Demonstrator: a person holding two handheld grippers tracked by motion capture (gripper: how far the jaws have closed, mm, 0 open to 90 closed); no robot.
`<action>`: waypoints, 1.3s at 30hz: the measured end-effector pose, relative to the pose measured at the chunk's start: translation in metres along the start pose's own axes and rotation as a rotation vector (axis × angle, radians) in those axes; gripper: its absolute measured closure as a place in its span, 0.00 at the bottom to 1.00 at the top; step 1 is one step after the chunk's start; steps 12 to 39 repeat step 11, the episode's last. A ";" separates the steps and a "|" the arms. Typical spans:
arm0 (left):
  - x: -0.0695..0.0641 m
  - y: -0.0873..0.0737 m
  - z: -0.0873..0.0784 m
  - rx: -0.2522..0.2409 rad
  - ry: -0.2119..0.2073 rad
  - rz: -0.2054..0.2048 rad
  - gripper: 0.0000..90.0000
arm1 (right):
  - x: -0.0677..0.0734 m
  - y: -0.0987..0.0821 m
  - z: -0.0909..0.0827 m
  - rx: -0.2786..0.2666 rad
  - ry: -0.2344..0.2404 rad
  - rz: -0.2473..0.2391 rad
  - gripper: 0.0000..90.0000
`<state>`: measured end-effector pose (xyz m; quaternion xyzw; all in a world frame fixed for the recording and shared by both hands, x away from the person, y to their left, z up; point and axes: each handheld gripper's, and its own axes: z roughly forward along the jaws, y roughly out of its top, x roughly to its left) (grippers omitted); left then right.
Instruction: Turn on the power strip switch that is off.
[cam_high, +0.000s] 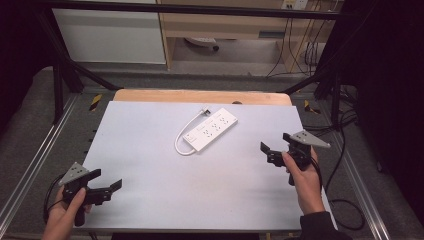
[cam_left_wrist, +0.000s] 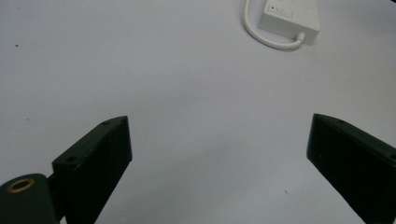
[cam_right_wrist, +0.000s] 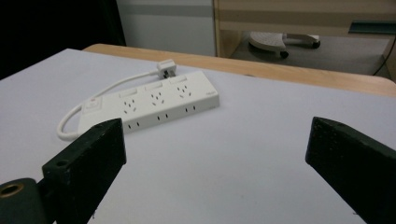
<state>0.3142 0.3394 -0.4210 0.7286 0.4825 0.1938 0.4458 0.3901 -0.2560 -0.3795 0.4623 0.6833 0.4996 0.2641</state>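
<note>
Nothing picked up yet: the power strip waits in the middle.

The white power strip lies flat in the middle of the table, with its cord curled beside it. The left gripper is wide open and holds nothing, well apart from the strip. The right gripper is wide open too, nearer but not touching. All the work looks still to do.

High view: fixed overhead, faces fwd/down, covers whole table. Left gripper view: low, close to table, looks along its jaws at strip end. Right gripper view: low, near-level, faces strip side-on. All three share strip and table.
</note>
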 end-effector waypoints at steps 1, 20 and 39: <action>0.000 0.000 0.000 -0.003 0.001 0.002 0.07 | 0.000 -0.006 0.000 0.004 -0.004 0.001 0.06; -0.001 0.000 0.000 0.001 -0.001 0.006 0.07 | -0.002 -0.059 0.008 0.137 -0.030 0.006 0.06; -0.001 0.000 0.000 0.001 -0.001 0.006 0.07 | -0.002 -0.059 0.008 0.137 -0.030 0.006 0.06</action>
